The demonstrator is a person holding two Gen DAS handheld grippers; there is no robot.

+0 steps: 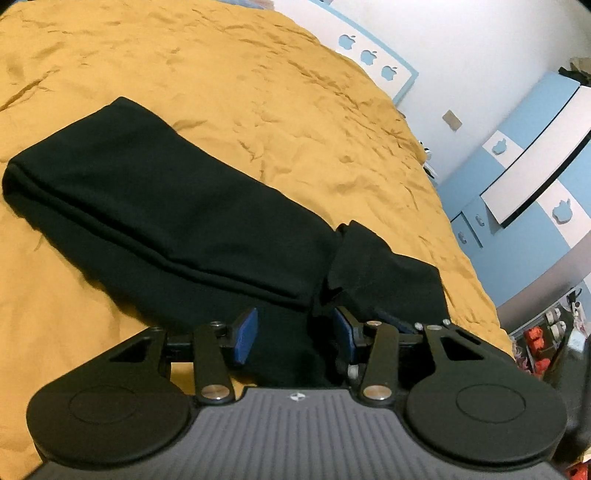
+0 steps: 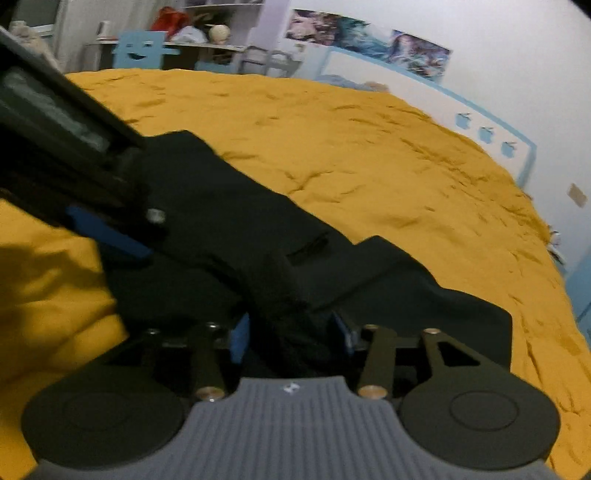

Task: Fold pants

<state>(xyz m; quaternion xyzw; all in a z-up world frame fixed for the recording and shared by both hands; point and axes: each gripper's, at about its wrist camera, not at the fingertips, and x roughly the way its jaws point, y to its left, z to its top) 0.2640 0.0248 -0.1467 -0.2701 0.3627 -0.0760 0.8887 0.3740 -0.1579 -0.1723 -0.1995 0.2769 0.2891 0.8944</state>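
Note:
Black pants (image 1: 155, 206) lie folded lengthwise on a mustard-yellow bedspread (image 1: 258, 92), stretching from the upper left toward the lower right. My left gripper (image 1: 295, 336) is open just above the near end of the pants, its blue pads (image 1: 246, 334) wide apart with black cloth between them. In the right wrist view the pants (image 2: 229, 221) run from upper left to lower right. My right gripper (image 2: 291, 332) is open with a ridge of black cloth between its blue pads (image 2: 240, 338). The left gripper's finger (image 2: 110, 230) shows at the left, over the pants.
A white and blue headboard (image 1: 373, 55) with apple cut-outs runs along the bed's far side. A blue and white cabinet (image 1: 535, 173) stands to the right. Shelves with clutter (image 2: 192, 33) and posters (image 2: 369, 40) are behind the bed.

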